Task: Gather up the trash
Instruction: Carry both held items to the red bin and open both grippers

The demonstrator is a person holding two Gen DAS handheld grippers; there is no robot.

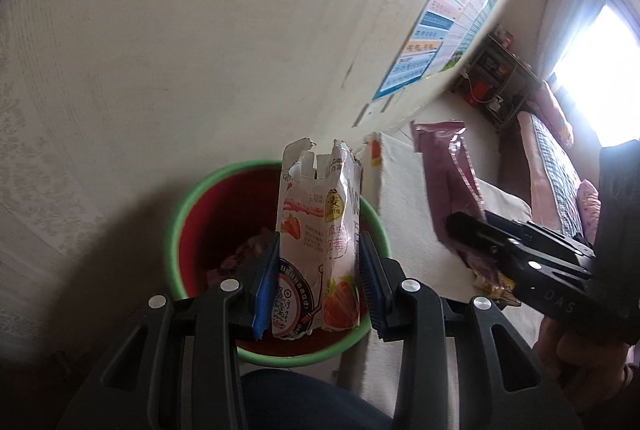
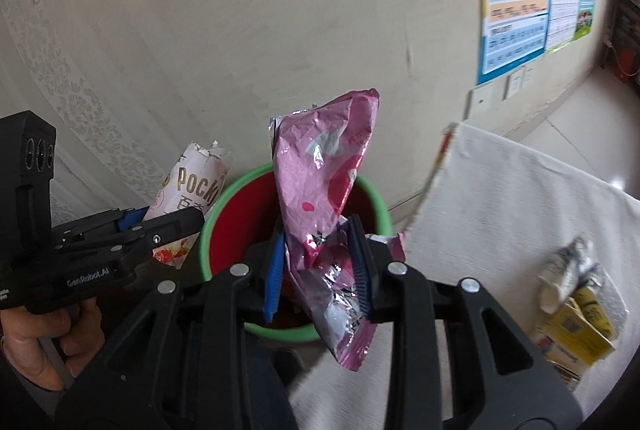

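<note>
A: While both items hang over the bin, log them. Item one?

B: Strawberry snack box (image 1: 316,242), torn open along its top edge. Location: centre of the left wrist view, clamped between the blue pads of the left gripper (image 1: 318,270), directly above the red bin with green rim (image 1: 180,213). Handling, as judged: thin card, light, hollow, likely to crush if squeezed hard. Best hold is across the flat lower faces, where the jaws sit now.

A: Item two?

B: Pink foil wrapper (image 2: 324,181), crumpled. Location: centre of the right wrist view, pinched at its waist by the right gripper (image 2: 318,266), its upper half standing above the jaws and its lower end drooping below them, over the same bin. Handling, as judged: very light, soft, slick surface; it may slip or cling to a pad on release. A hold on a bunched fold seems safer than a single layer.

A: Bin contents?

B: Dark scraps at the bottom, too blurred to name.

A: Remaining stock?

B: Lower right of the right wrist view: a yellow carton (image 2: 580,330) and a white crumpled piece (image 2: 564,278) on the cloth-covered bench (image 2: 520,197), well apart from the bin.
</note>
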